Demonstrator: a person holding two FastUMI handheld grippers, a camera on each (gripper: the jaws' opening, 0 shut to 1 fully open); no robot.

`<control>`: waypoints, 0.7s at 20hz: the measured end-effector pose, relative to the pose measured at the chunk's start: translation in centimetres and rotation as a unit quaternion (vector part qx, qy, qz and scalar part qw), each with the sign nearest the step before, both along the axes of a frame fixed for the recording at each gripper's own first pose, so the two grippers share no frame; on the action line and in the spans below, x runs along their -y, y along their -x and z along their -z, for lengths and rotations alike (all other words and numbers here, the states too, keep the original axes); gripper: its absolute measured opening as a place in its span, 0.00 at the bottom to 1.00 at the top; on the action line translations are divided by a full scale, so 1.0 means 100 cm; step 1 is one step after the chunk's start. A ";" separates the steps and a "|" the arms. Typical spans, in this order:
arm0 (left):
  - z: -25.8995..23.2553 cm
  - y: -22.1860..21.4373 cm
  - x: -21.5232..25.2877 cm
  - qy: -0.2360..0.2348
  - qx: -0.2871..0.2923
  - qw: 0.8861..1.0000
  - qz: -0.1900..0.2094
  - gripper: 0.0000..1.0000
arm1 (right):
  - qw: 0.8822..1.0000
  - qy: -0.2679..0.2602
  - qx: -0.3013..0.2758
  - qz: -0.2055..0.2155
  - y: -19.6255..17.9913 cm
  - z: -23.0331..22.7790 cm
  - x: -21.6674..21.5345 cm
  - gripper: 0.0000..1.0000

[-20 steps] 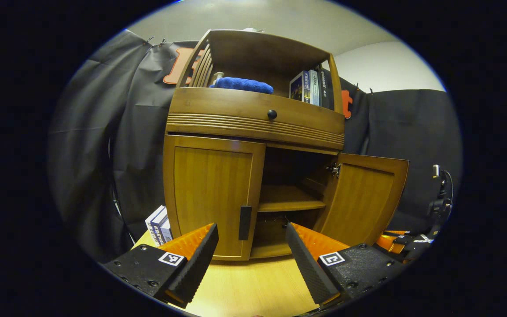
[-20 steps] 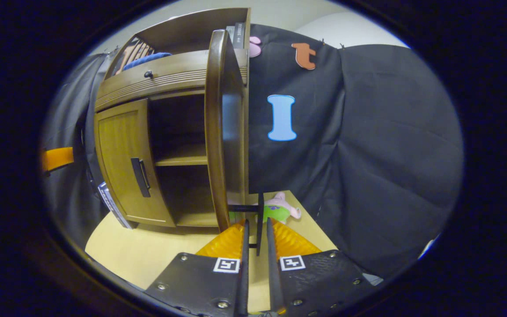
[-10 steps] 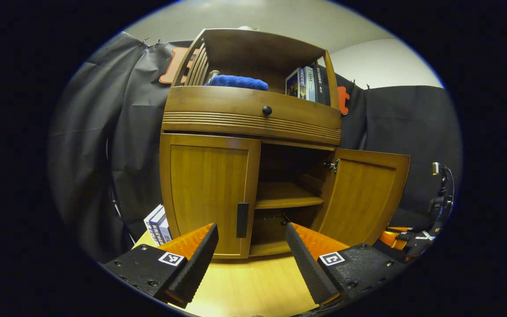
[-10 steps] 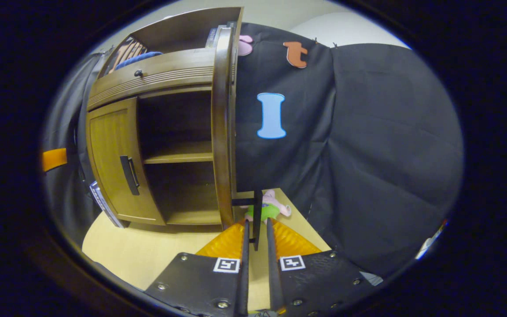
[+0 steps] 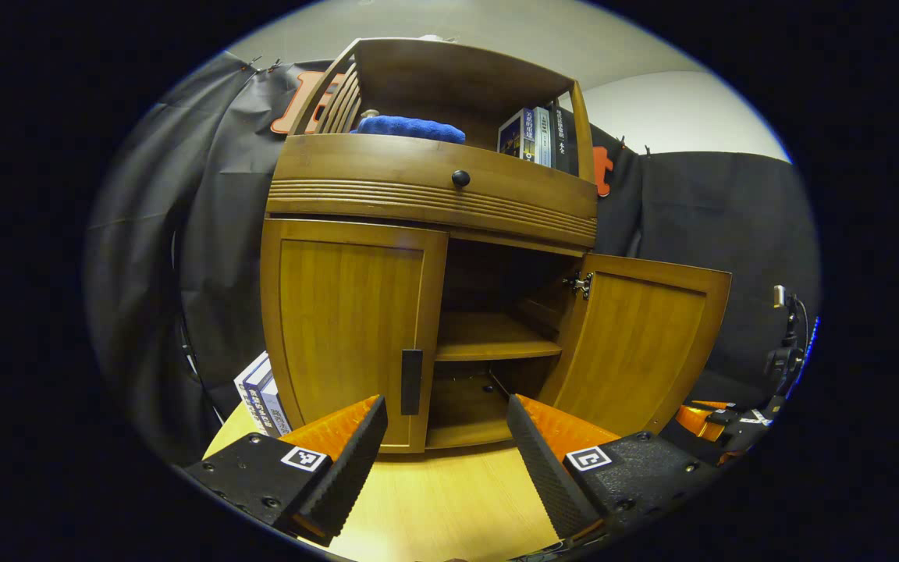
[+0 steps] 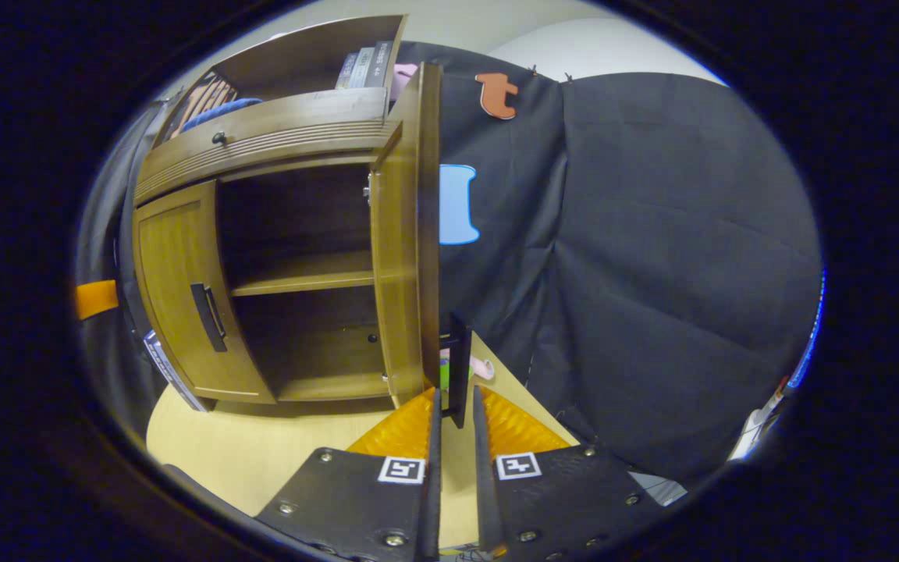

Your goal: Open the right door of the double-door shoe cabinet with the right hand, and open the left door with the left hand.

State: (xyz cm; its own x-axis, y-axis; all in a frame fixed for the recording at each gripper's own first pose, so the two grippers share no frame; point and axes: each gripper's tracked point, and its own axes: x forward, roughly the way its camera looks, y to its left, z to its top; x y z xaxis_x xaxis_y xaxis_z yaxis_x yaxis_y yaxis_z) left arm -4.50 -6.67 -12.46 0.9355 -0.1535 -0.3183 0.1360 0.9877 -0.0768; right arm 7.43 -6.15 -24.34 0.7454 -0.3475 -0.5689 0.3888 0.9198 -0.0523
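Two doors front the shoe cabinet (image 5: 434, 195), which stands on the tabletop (image 5: 449, 499). One is swung out, one is flat shut. The right door (image 6: 406, 234) stands open, seen almost edge-on in the right gripper view. The right claw (image 6: 453, 410) is pinched narrow on the right door handle (image 6: 458, 367) at about 6 o'clock, which is why the door stays parked at that angle. From the left gripper view the same door (image 5: 644, 343) hangs open at 3 o'clock. The left door (image 5: 348, 328) is closed at 9 o'clock, with the left door handle (image 5: 411, 381) near its inner edge. The left claw (image 5: 445, 437) is spread wide, holding nothing. It faces that handle with a gap between, probably lining up the next grab. One inner shelf (image 5: 488, 347) shows, bare. One knob (image 5: 460, 178) sits on the drawer. One blue towel (image 5: 409, 127) and roughly three upright books (image 5: 531, 136) sit on top.
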 end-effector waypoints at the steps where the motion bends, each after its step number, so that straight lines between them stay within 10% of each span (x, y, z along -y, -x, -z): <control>1: 0.001 -0.003 0.001 0.000 0.000 1.000 0.002 0.96 | 1.000 0.002 0.001 -0.001 -0.001 0.000 0.000 0.19; 14: 0.042 -0.085 -0.006 -0.048 -0.005 0.999 0.012 0.92 | 0.999 0.050 0.014 0.000 0.009 -0.023 0.011 0.19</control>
State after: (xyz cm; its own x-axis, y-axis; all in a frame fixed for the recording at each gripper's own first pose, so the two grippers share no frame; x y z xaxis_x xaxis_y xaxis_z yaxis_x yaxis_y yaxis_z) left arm 3.96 -6.10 -16.67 0.9286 -0.1442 -0.3420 0.1593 0.9871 0.0161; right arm 6.57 -7.25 -22.06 0.7608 -0.4018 -0.5097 0.3917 0.9104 -0.1331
